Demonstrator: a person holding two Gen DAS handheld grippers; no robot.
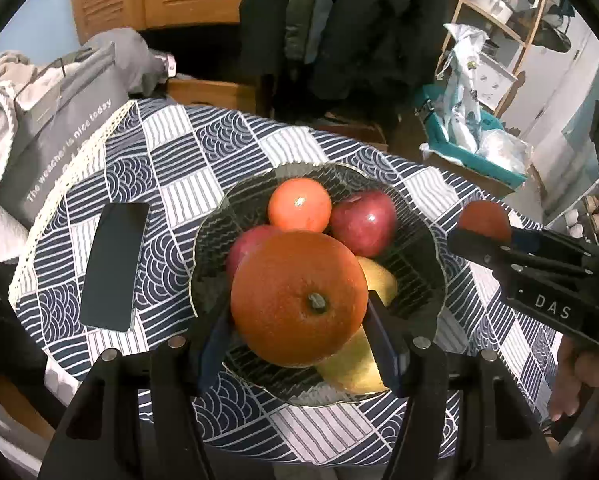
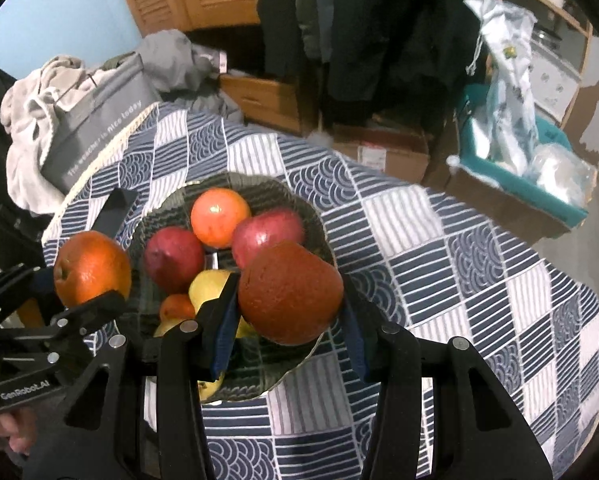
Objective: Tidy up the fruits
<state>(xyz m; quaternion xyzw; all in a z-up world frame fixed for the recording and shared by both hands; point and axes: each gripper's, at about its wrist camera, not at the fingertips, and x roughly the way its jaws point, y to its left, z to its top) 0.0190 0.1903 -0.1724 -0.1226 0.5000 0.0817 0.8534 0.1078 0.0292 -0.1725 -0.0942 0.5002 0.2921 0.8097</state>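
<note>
The left gripper [image 1: 299, 332] clamped a large round orange [image 1: 299, 298] low in the centre of the left wrist view, above a scalloped dark glass bowl [image 1: 435, 240]. The bowl held a smaller orange [image 1: 299, 205], two red apples [image 1: 363, 222] and a yellow pear [image 1: 355, 364]. The right gripper [image 2: 289, 328] was closed on a dark reddish-brown rough-skinned fruit [image 2: 289, 292] over the bowl's right rim. The bowl sat on a navy-and-white patterned tablecloth [image 1: 227, 148]; a black phone [image 1: 115, 266] lay at left.
</note>
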